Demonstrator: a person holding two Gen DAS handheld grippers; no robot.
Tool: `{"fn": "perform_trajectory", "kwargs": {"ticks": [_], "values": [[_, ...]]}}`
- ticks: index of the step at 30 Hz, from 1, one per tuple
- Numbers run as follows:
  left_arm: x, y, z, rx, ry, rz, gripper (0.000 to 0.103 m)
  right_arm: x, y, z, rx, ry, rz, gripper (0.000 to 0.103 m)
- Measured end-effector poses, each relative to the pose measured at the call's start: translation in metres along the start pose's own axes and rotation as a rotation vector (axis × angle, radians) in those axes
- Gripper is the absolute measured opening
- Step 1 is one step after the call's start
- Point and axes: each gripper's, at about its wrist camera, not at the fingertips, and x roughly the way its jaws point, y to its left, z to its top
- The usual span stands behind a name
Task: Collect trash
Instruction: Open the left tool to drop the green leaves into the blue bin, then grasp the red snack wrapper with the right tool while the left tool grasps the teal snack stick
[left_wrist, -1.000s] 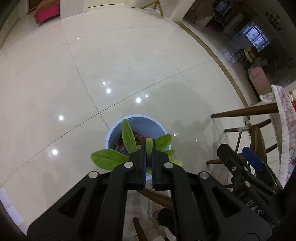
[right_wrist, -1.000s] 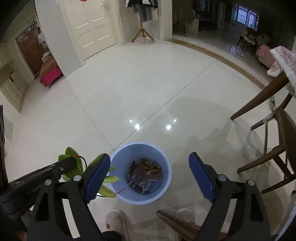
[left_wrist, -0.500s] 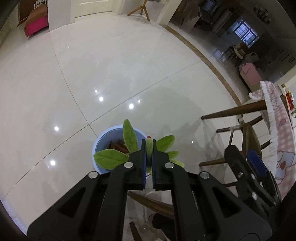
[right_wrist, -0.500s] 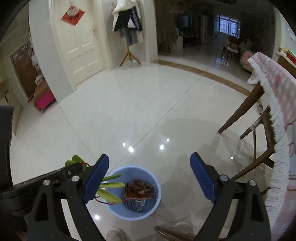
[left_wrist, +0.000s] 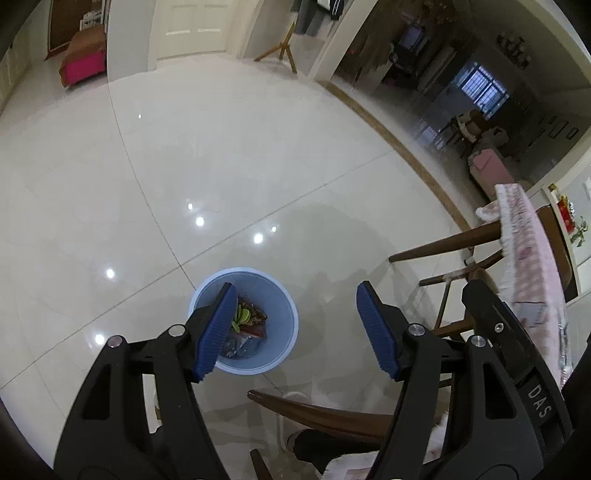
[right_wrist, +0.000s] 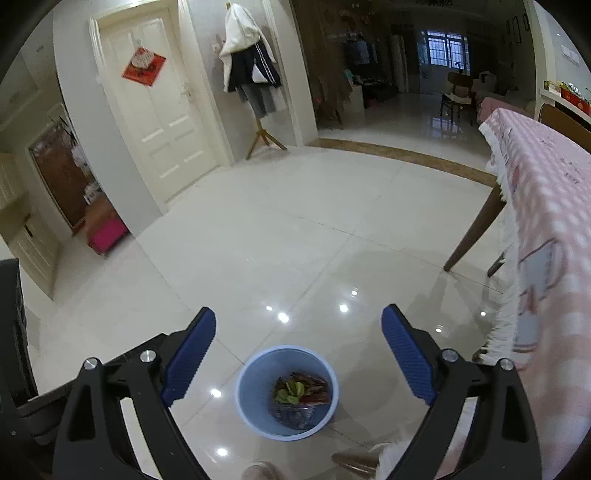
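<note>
Two grippers hang over a pale blue bin (left_wrist: 243, 321) that stands on the glossy white floor (left_wrist: 184, 166). The left gripper (left_wrist: 295, 328) has just been opening; its blue fingers (left_wrist: 218, 332) now stand wide apart with nothing between them, and the bin shows through the gap, partly behind the left-hand finger. Inside the bin lies a green leafy sprig (left_wrist: 242, 315) on top of brown wrappers (left_wrist: 255, 321) and a darker, crinkled piece lower down. The sprig rests toward the middle of the bin, clear of both fingers.

From the right wrist view the right gripper (right_wrist: 299, 358) is likewise spread wide and empty, with the bin (right_wrist: 251, 398) centred below the gap between its fingers (right_wrist: 190, 356). The sprig (right_wrist: 291, 391) sits there beside the wrappers (right_wrist: 314, 387), all within the bin's wall.

Right of the bin stands a table (right_wrist: 546, 206) under a pink checked cloth, its dark wooden leg (right_wrist: 472, 236) slanting to the floor. A wooden chair (left_wrist: 332, 413) curves just on the near side of the bin, and a light shoe (right_wrist: 262, 472) shows at the bottom edge, near the bin. Far beyond the bin are a white door (right_wrist: 155, 107), a coat stand (right_wrist: 255, 77) with clothes on it, and a pink stool (right_wrist: 107, 236).
</note>
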Motion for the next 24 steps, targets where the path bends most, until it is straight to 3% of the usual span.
{"fn": "perform_trajectory", "kwargs": {"ticks": [6,11,19,24], "values": [[-0.067,-0.035,-0.007,0.062,-0.103,-0.047,0.067,-0.072,-0.002,0.014,0.021,-0.085,0.063,0.09],[-0.114,-0.087,-0.024,0.178,-0.161,-0.113,0.068,-0.148,-0.04,0.014,0.06,-0.186,0.024,0.09],[-0.132,-0.207,-0.09,0.398,-0.102,-0.281,0.069,-0.26,-0.162,-0.033,0.158,-0.262,-0.254,0.091],[-0.126,-0.28,-0.141,0.537,-0.005,-0.383,0.069,-0.304,-0.237,-0.086,0.274,-0.209,-0.458,0.091]]}}
